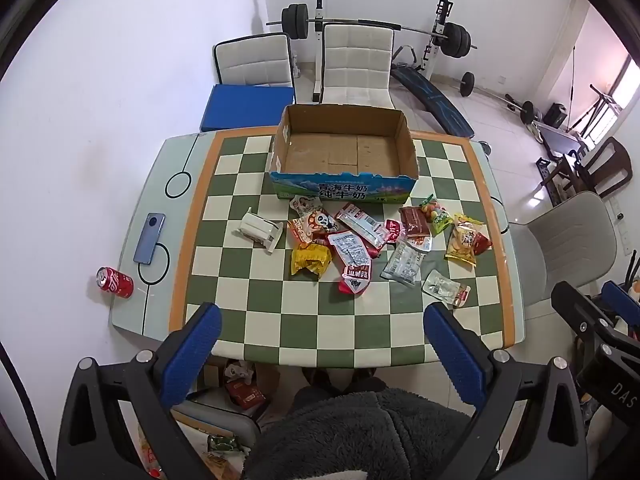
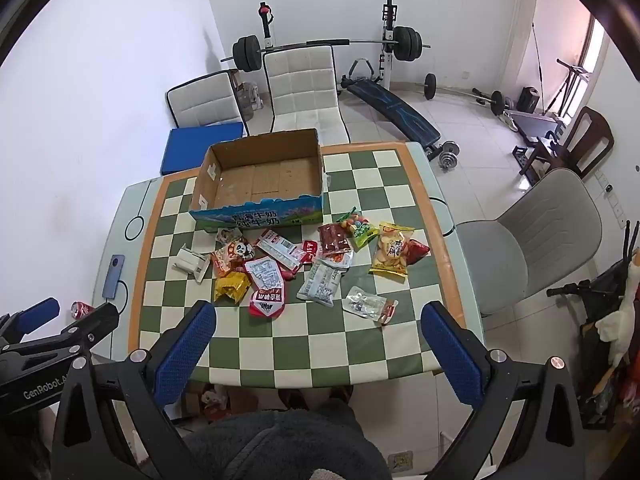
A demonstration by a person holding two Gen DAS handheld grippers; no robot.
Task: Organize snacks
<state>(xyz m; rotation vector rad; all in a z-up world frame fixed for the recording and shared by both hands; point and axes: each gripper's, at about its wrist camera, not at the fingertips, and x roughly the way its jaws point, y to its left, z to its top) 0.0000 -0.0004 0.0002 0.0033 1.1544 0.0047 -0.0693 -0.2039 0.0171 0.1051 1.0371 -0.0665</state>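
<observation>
In the left wrist view, the left gripper [image 1: 322, 322] is held above the near edge of the checkered table [image 1: 360, 336], its jaws spread wide with nothing between them. The snacks [image 1: 360, 240] are scattered mid-table, just in front of the empty box [image 1: 344, 184]. A can [image 1: 115, 282] and a phone [image 1: 149, 238] lie at the left edge.

In the right wrist view, the right gripper [image 2: 318, 320] is likewise spread and empty. The snacks [image 2: 312, 264] are seen beyond its fingers, the box [image 2: 260, 216] behind them.
</observation>
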